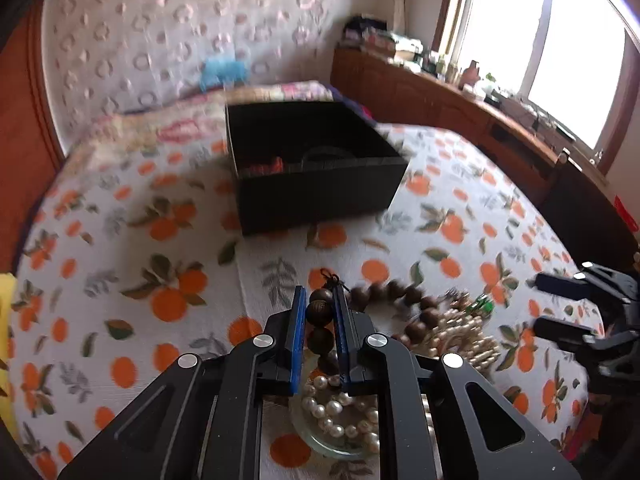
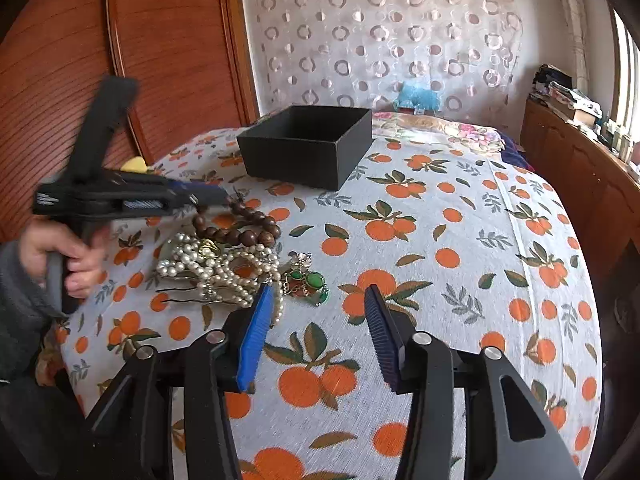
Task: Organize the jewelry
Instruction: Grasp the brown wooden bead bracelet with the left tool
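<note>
My left gripper (image 1: 320,300) is shut on a string of brown wooden beads (image 1: 400,291), two beads pinched between its blue pads. The rest of the string trails right over the orange-print cloth (image 1: 160,280). In the right wrist view the beads (image 2: 244,232) lie at the tip of the left gripper (image 2: 222,197), which a hand (image 2: 76,256) holds. White pearl strands (image 2: 216,268) and a green-stone piece (image 2: 306,280) lie in a heap beside them. My right gripper (image 2: 319,292) stands open just right of the heap, holding nothing. An open black box (image 2: 308,160) sits further back.
Inside the black box (image 1: 320,196) something red (image 1: 268,166) shows. Pearls (image 1: 336,408) lie on a glassy round piece under the left gripper. Thin dark hairpins (image 2: 180,300) lie by the heap. A wooden cabinet (image 2: 580,184) runs along the right; a wooden panel (image 2: 160,60) stands at left.
</note>
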{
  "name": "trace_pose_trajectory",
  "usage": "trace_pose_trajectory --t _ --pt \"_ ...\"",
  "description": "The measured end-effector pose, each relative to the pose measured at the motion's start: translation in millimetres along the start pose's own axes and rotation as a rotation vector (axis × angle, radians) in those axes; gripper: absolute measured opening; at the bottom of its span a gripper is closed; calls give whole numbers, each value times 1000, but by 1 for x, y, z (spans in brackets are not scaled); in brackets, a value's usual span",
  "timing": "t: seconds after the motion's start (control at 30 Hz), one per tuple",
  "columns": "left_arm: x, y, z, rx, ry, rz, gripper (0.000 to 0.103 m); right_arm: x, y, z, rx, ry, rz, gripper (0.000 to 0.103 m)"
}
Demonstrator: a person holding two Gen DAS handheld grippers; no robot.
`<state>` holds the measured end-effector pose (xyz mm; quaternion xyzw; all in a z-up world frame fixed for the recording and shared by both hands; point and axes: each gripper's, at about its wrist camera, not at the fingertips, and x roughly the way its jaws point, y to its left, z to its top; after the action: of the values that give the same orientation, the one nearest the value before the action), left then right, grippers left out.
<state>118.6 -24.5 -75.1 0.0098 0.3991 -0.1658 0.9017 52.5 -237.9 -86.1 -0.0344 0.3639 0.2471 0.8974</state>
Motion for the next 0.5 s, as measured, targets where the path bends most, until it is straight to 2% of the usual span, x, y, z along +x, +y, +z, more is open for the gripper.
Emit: trace_pose_trajectory --t 0.13,0.23,0.5 --pt "-30 -7 4 14 -84 11 12 19 -1 10 -32 42 -1 40" --pt "-45 -6 7 4 -123 -12 12 31 -3 16 -43 65 3 35" --pt "-57 -10 11 16 -162 -14 12 51 -2 24 -100 127 28 28"
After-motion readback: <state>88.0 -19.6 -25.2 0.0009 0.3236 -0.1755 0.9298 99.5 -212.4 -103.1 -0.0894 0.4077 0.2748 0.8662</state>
